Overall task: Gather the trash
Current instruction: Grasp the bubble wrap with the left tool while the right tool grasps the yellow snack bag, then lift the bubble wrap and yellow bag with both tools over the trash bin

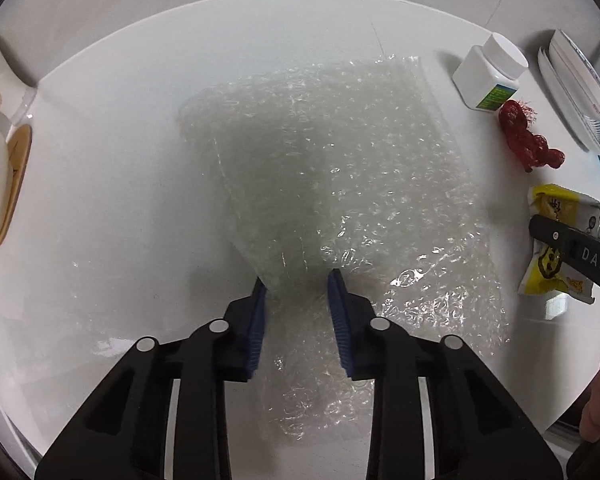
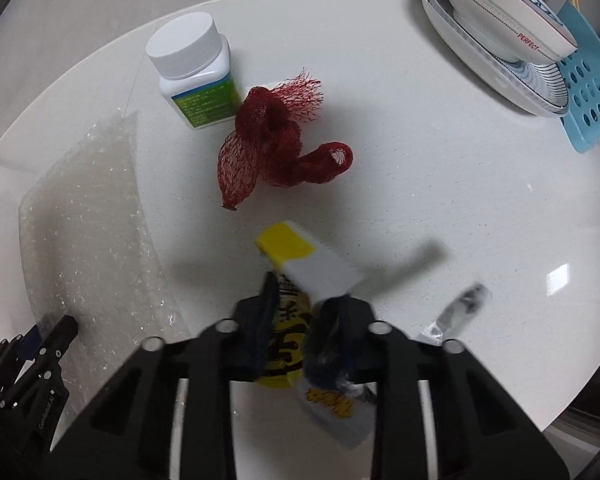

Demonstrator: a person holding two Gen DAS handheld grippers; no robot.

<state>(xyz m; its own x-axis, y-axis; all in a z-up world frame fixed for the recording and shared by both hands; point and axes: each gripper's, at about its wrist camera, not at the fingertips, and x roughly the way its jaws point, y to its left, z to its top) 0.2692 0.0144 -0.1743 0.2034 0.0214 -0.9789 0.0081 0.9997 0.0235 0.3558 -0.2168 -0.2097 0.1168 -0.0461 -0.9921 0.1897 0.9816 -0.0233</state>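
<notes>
A large sheet of clear bubble wrap (image 1: pixel 340 168) lies on the white counter (image 1: pixel 120 160), and its near end is bunched between the blue pads of my left gripper (image 1: pixel 296 280), which is shut on it. In the right wrist view, my right gripper (image 2: pixel 300 300) points down and is shut on a yellow and white snack wrapper (image 2: pixel 300 264), which looks blurred. The same wrapper (image 1: pixel 556 208) shows at the right edge of the left wrist view, under a black finger (image 1: pixel 572 248) of the right gripper. A red mesh net bag (image 2: pixel 276 148) lies loose beyond the wrapper.
A white lidded bottle (image 2: pixel 192 72) stands behind the net bag. Stacked bowls and plates (image 2: pixel 500 20) sit on a blue perforated rack (image 2: pixel 588 96) at the far right. A small silvery scrap (image 2: pixel 460 308) lies right of my right gripper. A wooden coaster (image 1: pixel 16 184) sits far left.
</notes>
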